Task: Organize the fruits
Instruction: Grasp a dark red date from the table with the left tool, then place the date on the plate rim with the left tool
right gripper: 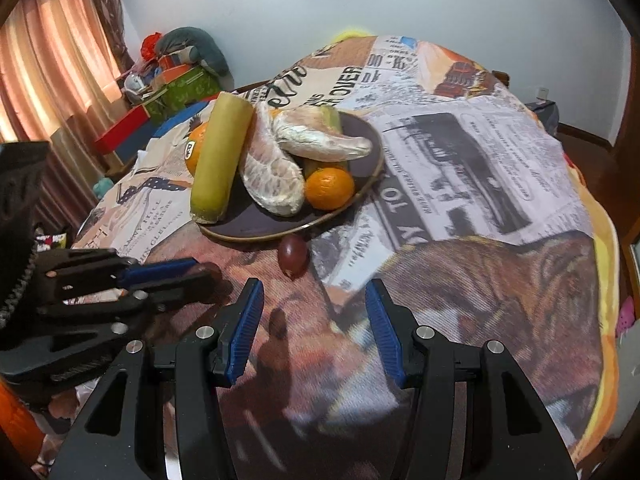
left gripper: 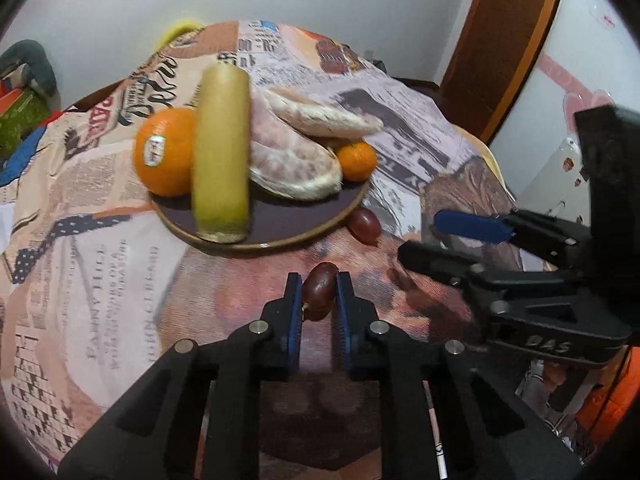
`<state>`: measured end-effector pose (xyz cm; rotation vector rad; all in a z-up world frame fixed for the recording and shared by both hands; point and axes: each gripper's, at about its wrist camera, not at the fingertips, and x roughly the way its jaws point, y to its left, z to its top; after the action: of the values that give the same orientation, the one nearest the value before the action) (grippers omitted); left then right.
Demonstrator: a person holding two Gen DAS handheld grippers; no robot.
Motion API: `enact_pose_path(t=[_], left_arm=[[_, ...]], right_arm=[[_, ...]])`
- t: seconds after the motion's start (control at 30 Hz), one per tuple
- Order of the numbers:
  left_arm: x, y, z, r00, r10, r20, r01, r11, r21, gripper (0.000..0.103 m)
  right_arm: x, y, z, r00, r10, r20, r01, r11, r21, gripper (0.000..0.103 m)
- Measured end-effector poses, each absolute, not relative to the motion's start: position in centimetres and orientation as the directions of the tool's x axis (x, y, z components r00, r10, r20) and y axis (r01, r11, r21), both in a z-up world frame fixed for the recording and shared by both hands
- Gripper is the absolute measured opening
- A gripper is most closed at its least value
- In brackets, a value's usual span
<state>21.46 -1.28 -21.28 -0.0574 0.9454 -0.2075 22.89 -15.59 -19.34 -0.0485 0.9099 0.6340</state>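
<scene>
Grape (left gripper: pixel 318 291) pinched by left gripper (left gripper: pixel 318 294), bound for plate (left gripper: pixel 280 232); right gripper (right gripper: pixel 314 328) spread, second grape (right gripper: pixel 294 258) next.

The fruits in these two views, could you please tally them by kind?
Oranges: 2, one large with a sticker, one small.
Pomelo segments: 2.
Sugarcane pieces: 1.
Dark grapes: 2, one beside the plate, one between the left gripper fingers.
Total: 7.
</scene>
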Motion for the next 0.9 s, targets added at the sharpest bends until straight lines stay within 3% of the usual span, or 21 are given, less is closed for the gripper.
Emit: enact_pose_path(t=[0.17, 0.27, 0.4, 0.9], left_arm=[[21.8, 0.4, -20.4, 0.595, -0.176, -0.784, 0.114, 0.984, -0.134, 0.016], [21.9, 1.3, -20.2, 0.603, -0.168, -0.78, 0.097, 0.986, -0.137, 0.016], [22.1, 1.9, -20.2, 0.607, -0.164, -0.778, 0.087, 0.986, -0.14, 0.016], [24.1, 1.5, -19.3, 0.629, -0.178, -0.757, 0.105, 0.984, -0.144, 0.016]], right_arm=[[23.8, -14.3, -19.7, 0.43, 0.495, -0.755, -0.546, 0.809, 0.22, 0.047], [24.3, -13.3, -20.2, 0.419, 0.48, -0.771, -0.563, 0.803, 0.194, 0.037], [24.2, -12.8, -20.3, 0.42, 0.465, -0.779, -0.582, 0.797, 0.162, 0.017], [24.1, -13.3, -17.5, 0.453, 0.525, -0.72, -0.599, 0.778, 0.19, 0.017]])
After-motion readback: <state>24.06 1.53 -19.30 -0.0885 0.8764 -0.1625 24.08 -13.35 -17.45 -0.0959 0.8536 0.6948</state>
